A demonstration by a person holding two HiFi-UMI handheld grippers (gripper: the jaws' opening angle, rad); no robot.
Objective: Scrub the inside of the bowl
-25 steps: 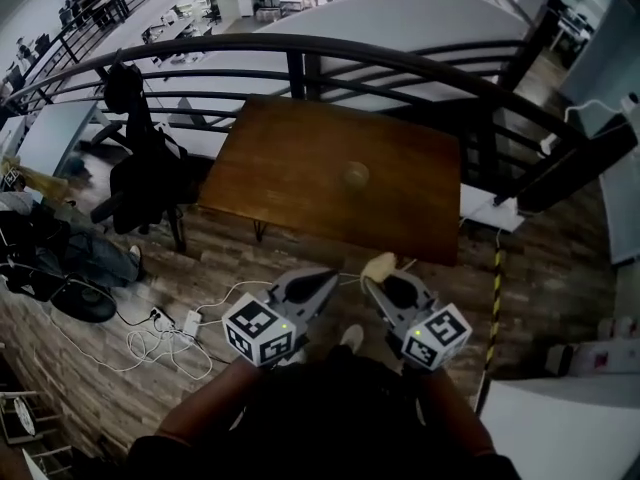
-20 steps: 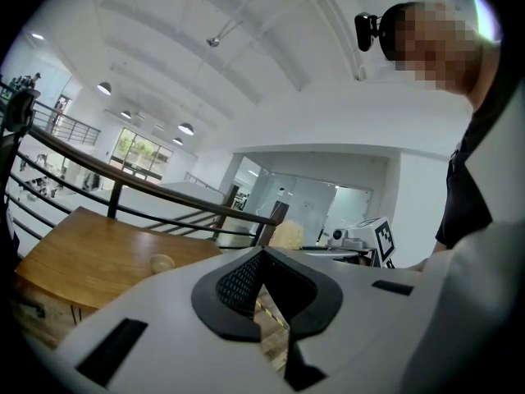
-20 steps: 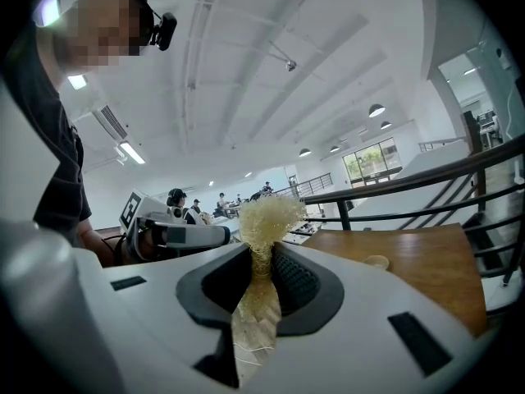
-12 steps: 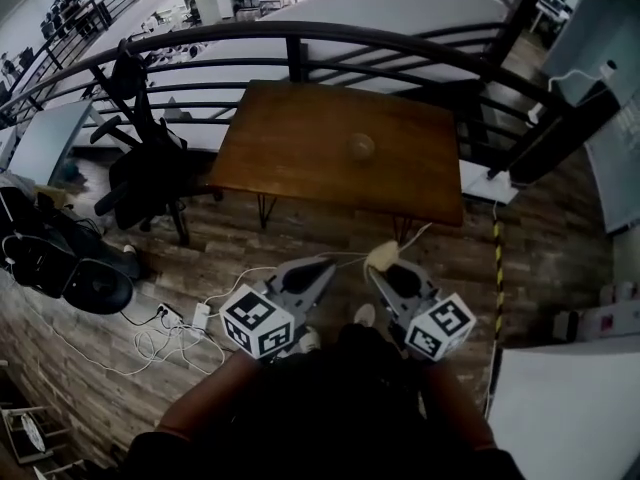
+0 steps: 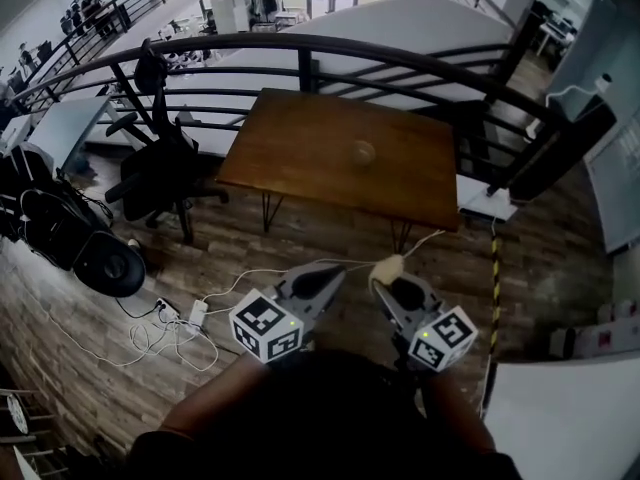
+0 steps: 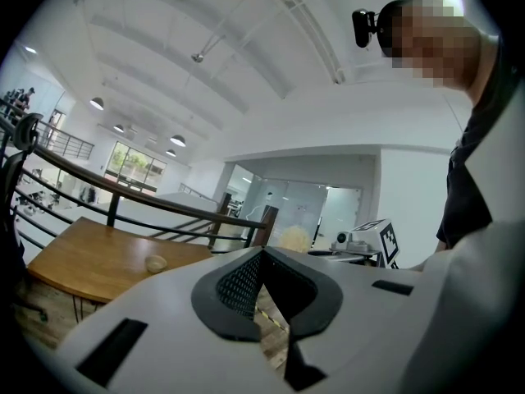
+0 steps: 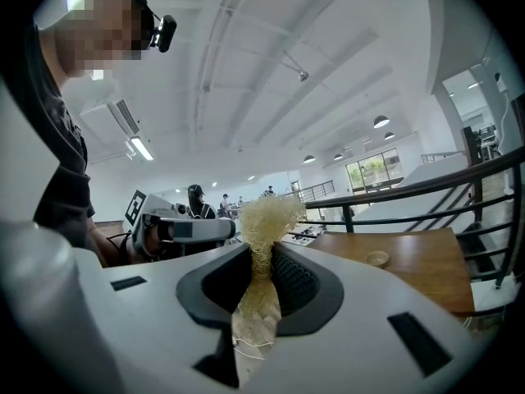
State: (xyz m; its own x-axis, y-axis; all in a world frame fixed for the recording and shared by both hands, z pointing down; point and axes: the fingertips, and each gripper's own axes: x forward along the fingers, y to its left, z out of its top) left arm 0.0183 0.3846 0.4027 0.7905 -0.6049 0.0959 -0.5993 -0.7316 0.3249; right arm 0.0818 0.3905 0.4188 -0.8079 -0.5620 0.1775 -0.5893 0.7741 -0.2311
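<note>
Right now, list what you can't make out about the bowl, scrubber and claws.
The bowl: too small and far in every view; its inside does not show.
The scrubber: lower part pinched inside the right claw, right gripper view; head view shows only a tuft.
The table: partly behind the left claw, left gripper view.

No words, numbers or brand names can be read anywhere. The left-hand marker cube (image 5: 265,325) and the right-hand marker cube (image 5: 443,336) carry only black-and-white square patterns, not lettering. Any print in the distant office beyond the railing (image 5: 300,46) is, as far as I can tell, too small to make out.
</note>
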